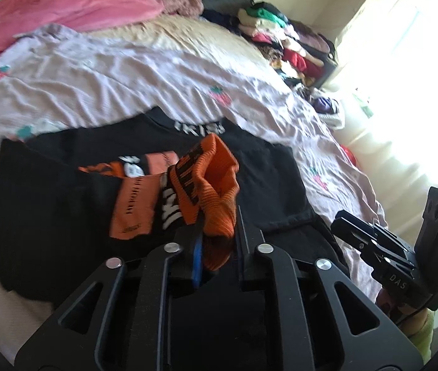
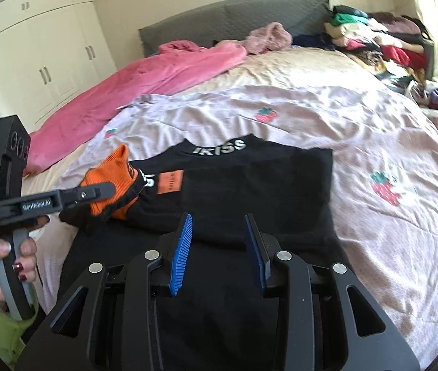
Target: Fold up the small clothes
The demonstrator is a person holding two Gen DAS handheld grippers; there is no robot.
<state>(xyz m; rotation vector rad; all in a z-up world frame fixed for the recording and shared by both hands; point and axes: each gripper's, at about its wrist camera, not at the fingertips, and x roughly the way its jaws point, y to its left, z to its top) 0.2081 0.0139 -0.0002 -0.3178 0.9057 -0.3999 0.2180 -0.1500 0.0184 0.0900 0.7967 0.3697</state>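
Observation:
A black shirt (image 2: 250, 179) with white "IKISS" lettering and orange patches lies flat on the bed; it also shows in the left wrist view (image 1: 64, 204). My left gripper (image 1: 217, 241) is shut on the shirt's orange ribbed cuff (image 1: 216, 182) and holds it lifted over the shirt's body. In the right wrist view the left gripper (image 2: 107, 198) is at the left with the orange cuff (image 2: 107, 173) in it. My right gripper (image 2: 219, 247) is open and empty above the shirt's lower part. It shows at the right edge of the left wrist view (image 1: 342, 219).
The bed has a pale sheet with strawberry prints (image 2: 373, 160). A pink blanket (image 2: 157, 74) lies at the back left. A pile of mixed clothes (image 2: 382, 40) sits at the back right by the grey headboard (image 2: 234, 18). White wardrobes (image 2: 40, 55) stand at the left.

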